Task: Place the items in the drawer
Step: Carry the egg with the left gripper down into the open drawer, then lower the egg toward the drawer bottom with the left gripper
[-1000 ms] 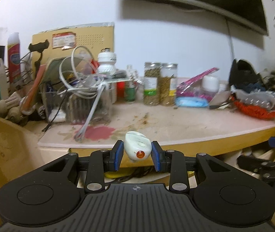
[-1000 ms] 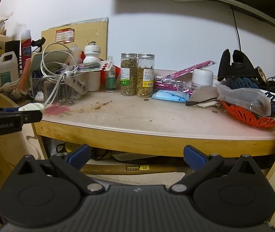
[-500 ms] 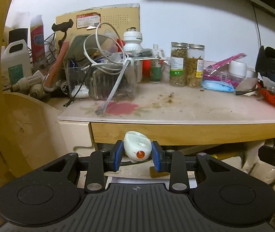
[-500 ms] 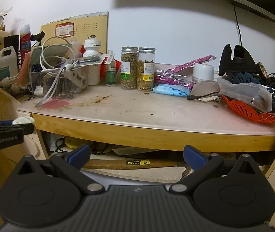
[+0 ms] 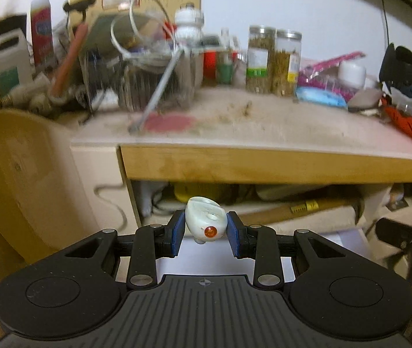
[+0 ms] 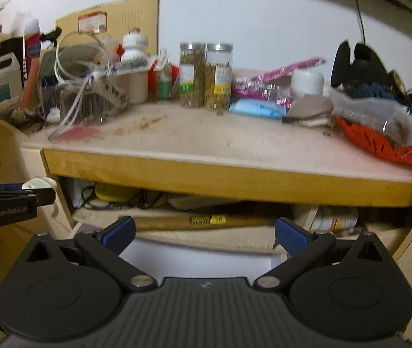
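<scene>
So you are sitting partway through the job, as I judge it. Your left gripper point(image 5: 205, 230) is carrying one item, a small white plug point(image 5: 203, 222) with an orange light, and that plug is not yet lying in the drawer point(image 6: 200, 256). It is hanging in the air below the desk point(image 5: 264, 165) edge, in front of the open shelf where a hammer point(image 6: 194, 221) is lying. The drawer itself is showing only as a pale, flat patch low in both views, just past the fingers, so I cannot tell whether anything is already resting inside it. What remains, by my reading, is lowering the plug over that pale floor and letting it go; whether more items from the desk are waiting to follow, the pictures are not saying.

Your left jaws are standing narrow, with both blue pads point(image 5: 176, 233) pressing against the plug's sides and gripping it firmly, orange light facing the camera.

Your right gripper point(image 6: 203, 235) is holding nothing. Its jaws are spread wide, touching no object, and pointing toward the shelf and the drawer's near part. From the right view, the left gripper is showing at the far left edge with the plug's white tip peeking out.
</scene>
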`<action>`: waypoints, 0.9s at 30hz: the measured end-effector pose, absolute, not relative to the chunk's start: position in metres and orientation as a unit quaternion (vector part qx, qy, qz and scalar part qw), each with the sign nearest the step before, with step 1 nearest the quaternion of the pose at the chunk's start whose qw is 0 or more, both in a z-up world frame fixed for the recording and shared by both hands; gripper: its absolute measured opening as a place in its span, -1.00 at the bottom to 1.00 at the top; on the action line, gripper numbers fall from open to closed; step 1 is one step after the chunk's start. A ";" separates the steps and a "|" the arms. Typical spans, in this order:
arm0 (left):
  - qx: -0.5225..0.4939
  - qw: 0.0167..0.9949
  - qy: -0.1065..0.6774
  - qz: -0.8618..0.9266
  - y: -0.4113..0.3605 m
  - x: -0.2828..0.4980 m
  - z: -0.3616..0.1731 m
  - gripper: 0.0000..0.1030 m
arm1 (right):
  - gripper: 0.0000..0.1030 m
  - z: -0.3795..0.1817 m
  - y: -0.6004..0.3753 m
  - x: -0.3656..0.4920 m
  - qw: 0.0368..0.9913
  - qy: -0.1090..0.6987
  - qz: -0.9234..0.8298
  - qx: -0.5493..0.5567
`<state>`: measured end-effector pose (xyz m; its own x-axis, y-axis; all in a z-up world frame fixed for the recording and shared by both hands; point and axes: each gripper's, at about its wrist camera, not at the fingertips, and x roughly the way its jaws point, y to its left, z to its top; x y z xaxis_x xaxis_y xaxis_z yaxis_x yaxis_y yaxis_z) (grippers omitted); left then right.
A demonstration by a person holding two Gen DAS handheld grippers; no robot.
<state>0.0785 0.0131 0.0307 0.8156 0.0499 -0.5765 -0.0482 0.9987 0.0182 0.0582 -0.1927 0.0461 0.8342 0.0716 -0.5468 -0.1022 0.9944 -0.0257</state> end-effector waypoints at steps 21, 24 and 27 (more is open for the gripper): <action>0.008 0.888 0.459 0.009 0.012 0.099 -0.013 -0.41 | 0.99 -0.011 -0.193 0.079 0.872 0.488 0.042 -0.008; 0.009 0.885 0.465 0.010 0.013 0.098 -0.015 -0.41 | 0.99 -0.016 -0.193 0.078 0.865 0.500 0.042 -0.003; 0.009 0.884 0.467 0.009 0.013 0.097 -0.017 -0.41 | 0.99 -0.018 -0.193 0.076 0.862 0.505 0.042 -0.001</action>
